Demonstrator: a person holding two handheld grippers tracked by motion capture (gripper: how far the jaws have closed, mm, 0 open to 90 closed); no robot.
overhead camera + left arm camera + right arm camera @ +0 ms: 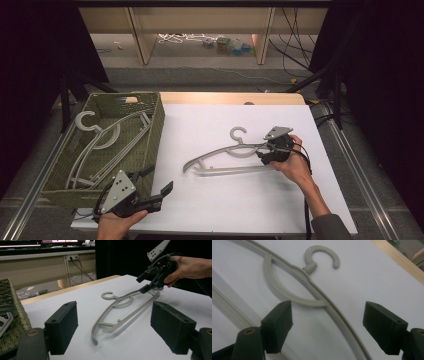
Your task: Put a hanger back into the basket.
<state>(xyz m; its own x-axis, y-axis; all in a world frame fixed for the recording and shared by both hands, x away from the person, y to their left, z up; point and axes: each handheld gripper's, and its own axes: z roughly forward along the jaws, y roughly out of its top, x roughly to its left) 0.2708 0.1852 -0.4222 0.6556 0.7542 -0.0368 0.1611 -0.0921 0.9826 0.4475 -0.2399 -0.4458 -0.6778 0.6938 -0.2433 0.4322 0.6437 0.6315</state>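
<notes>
One hanger flat, long axis left-right, hook far.

Readable text: none that you can make out in any view.
Labels, brands: none legible.
Numbers, signs: none legible.

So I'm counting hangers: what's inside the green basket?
Inside the green woven basket lie grey plastic hangers, at least two overlapping. Its near wall hides the bottom, so an exact count isn't possible.
</notes>
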